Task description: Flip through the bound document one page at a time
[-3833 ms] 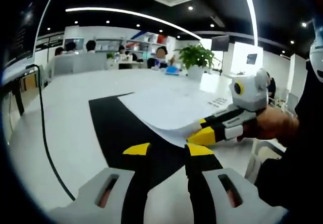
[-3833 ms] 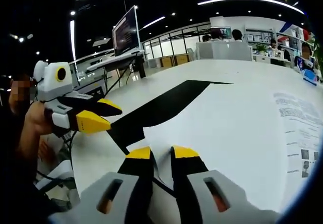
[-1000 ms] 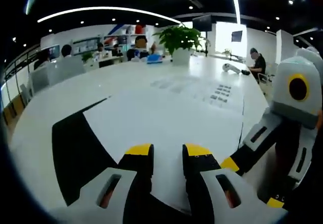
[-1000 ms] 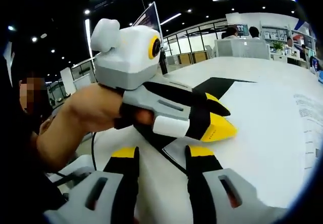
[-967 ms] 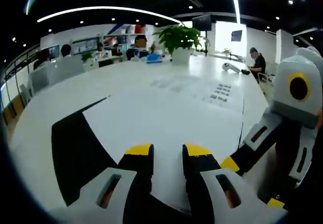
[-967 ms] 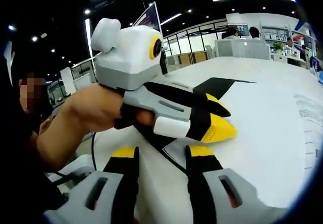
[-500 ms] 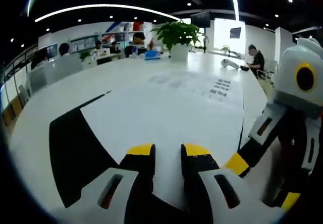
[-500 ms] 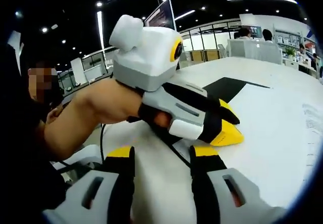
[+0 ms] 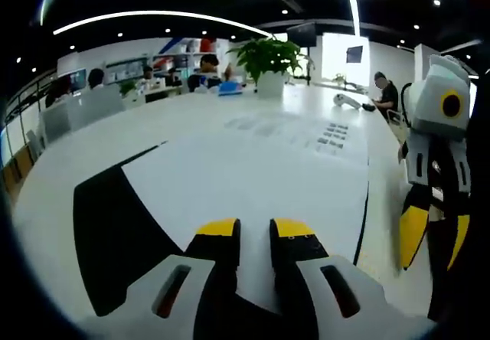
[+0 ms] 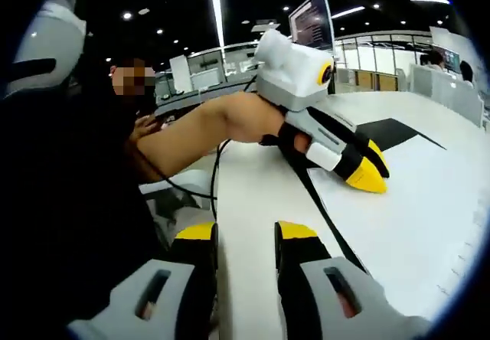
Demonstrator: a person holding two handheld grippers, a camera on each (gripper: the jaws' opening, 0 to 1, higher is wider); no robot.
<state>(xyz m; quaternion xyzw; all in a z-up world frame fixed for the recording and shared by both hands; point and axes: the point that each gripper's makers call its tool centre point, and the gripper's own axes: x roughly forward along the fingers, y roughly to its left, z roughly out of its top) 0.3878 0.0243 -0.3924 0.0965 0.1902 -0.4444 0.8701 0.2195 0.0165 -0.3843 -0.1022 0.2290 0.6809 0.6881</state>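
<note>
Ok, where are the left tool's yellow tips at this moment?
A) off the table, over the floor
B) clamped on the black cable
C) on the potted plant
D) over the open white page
D: the left tool has its tips over the white page of the bound document.

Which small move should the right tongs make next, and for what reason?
Probably bring the right tongs back to the page edge: their tips are apart, holding nothing, off the paper, while the left tongs rest on the page.
</note>
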